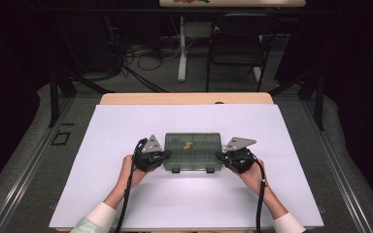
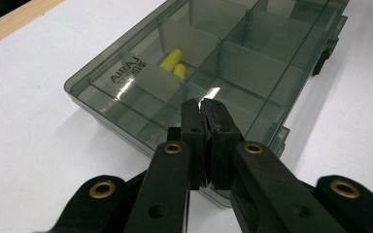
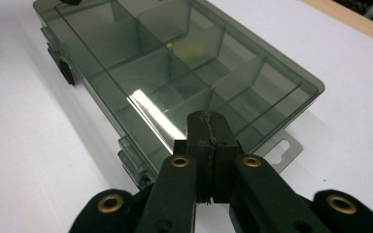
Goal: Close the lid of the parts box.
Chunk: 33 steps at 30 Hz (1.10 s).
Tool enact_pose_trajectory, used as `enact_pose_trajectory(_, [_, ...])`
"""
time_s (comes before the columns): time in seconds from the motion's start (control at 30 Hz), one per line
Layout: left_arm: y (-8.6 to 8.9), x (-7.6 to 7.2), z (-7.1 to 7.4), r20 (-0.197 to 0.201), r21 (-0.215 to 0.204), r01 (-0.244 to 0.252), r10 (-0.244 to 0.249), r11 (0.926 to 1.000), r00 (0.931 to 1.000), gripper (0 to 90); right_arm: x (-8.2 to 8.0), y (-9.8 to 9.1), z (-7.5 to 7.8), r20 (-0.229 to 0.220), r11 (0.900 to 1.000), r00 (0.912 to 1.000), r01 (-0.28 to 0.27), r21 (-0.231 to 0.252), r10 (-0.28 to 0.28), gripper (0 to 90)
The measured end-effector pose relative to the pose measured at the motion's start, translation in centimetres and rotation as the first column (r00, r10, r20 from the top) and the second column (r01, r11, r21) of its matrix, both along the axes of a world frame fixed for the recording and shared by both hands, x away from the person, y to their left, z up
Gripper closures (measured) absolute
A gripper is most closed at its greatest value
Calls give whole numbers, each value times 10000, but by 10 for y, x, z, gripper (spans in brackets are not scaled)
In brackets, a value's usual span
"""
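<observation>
Compartment box [image 1: 193, 150], a flat rectangular case of smoky translucent plastic with a closed glossy lid, straight inner dividers and dark latches on its near edge, lies at the middle of the matte white sheet [image 1: 126, 194] covering the wooden table [image 1: 126, 98]; two small yellow cylindrical pieces [image 2: 173, 63] rest in one inner compartment. Left gripper [image 2: 200, 104] and right gripper [image 3: 209, 116], both of black hard plastic with brass-coloured pivot rivets, stand at the box's opposite short ends, each with jaws clenched pad against pad, nothing between them, tips over the lid edge.
</observation>
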<state>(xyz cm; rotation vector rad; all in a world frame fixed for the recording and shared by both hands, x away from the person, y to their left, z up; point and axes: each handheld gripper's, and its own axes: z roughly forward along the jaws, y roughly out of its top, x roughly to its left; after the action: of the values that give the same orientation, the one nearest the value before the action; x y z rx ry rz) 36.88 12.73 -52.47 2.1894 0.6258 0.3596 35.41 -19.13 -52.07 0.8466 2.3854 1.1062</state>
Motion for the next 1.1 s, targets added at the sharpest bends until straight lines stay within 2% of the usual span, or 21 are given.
enact_pose_trajectory(0.03, [0, 0, -1, -50, 76, 60, -59, 10000, 10000, 879, 0, 1, -1, -49, 10000, 10000, 44, -16, -44, 900])
enact_pose_trajectory(0.13, [3, 3, -1, -486, -195, 174, -183, 9997, 9986, 890, 2, -1, -4, -183, 9995, 9998, 53, 301, -47, 900])
enact_pose_trajectory(0.3, [2, 1, -1, -362, -134, 115, -120, 9998, 9993, 888, 2, -3, -6, -275, 9985, 9996, 94, 538, -79, 900])
enact_pose_trajectory(0.37, [2, 2, -1, -531, -219, 204, -216, 9996, 9984, 845, 3, -3, -5, -263, 9985, 9996, 113, 527, -100, 877])
enact_pose_trajectory(0.43, [1, 0, 1, -596, -172, 274, -284, 9995, 9978, 779, 3, -2, -5, -427, 9975, 9990, 127, 698, -97, 791])
enact_pose_trajectory(0.5, [0, -1, 4, -545, 43, 190, -187, 9998, 9983, 664, 1, 0, -4, -349, 9978, 9993, 143, 647, -120, 685])
enact_pose_trajectory(0.63, [3, -2, 5, -731, 64, 23, -18, 10000, 9973, 467, -1, -3, 0, -378, 9974, 9990, 258, 678, -232, 510])
enact_pose_trajectory(0.73, [5, -5, 8, -737, 69, -105, 110, 9999, 9972, 389, -3, -7, 3, -392, 9965, 9989, 288, 786, -258, 429])
enact_pose_trajectory(0.87, [8, -11, 9, -526, 242, -294, 306, 9993, 9981, 282, -7, -10, 6, -404, 9964, 9984, 434, 728, -405, 297])
enact_pose_trajectory(1.1, [17, -22, 10, -390, 425, -575, 592, 9974, 9975, 164, -14, -15, 9, -481, 9973, 9981, 416, 610, -387, 169])
